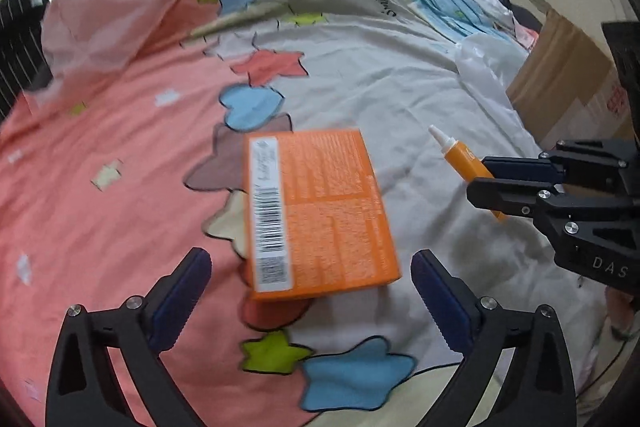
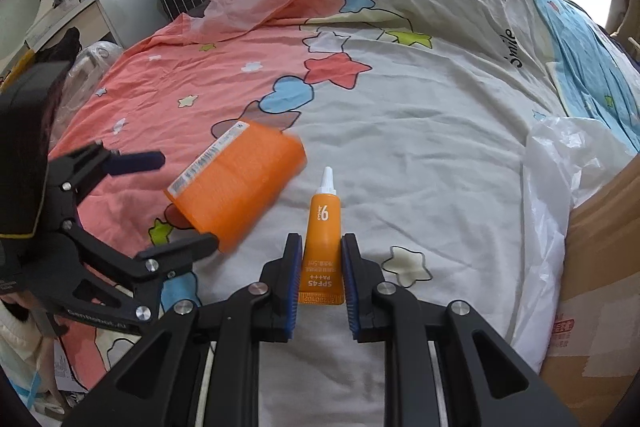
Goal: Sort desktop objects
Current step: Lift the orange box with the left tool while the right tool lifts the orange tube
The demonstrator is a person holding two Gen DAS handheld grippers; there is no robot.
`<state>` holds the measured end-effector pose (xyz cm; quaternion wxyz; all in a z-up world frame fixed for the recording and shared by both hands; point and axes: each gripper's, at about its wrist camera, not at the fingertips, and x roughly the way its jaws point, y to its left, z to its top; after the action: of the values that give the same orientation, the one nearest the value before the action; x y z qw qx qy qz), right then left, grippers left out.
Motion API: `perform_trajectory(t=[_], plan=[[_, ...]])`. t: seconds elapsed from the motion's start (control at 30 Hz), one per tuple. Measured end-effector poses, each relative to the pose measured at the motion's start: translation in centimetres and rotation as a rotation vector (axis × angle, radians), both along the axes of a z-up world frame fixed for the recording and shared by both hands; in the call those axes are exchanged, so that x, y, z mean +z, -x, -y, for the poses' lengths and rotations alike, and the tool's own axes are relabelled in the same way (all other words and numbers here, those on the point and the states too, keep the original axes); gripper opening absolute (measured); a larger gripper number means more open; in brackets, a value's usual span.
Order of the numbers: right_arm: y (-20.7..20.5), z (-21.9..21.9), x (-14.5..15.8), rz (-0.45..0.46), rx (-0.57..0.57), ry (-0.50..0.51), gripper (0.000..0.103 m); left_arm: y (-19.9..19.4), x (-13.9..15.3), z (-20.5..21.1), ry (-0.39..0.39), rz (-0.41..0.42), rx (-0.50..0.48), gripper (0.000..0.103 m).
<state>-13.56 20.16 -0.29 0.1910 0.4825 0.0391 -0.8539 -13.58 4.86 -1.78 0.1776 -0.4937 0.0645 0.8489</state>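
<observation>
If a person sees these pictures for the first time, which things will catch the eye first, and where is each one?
The eye goes first to the bright orange box, blurred, lying on the star-patterned bedsheet between the open fingers of the left gripper. Next is the small orange tube with a white nozzle, clamped in the right gripper to the right of the box. A cardboard carton with a white plastic bag sits at the bed's right edge.

Orange box (image 1: 320, 215), white barcode strip; orange tube (image 2: 325, 247), white cap; pink-white star-patterned quilt (image 2: 420, 131).
</observation>
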Motion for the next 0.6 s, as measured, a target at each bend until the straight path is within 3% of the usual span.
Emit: perform_trajectory(t=[0.23, 0.47, 0.53, 0.6], plan=[[0.2, -0.6, -0.5, 0.009, 0.006, 0.009, 0.018, 0.5, -0.4, -0.3, 0.003, -0.023, 0.100, 0.102], [0.5, -0.9, -1.1, 0.024, 0.011, 0.024, 0.018, 0.5, -1.9, -2.0, 0.054, -0.042, 0.066, 0.102], [0.4, -0.9, -1.1, 0.023, 0.015, 0.026, 0.018, 0.7, -1.9, -1.8, 0.066, -0.055, 0.089, 0.098], [0.2, -1.0, -1.1, 0.022, 0.019, 0.028, 0.018, 0.8, -1.8, -1.6, 0.053, -0.039, 0.092, 0.080]])
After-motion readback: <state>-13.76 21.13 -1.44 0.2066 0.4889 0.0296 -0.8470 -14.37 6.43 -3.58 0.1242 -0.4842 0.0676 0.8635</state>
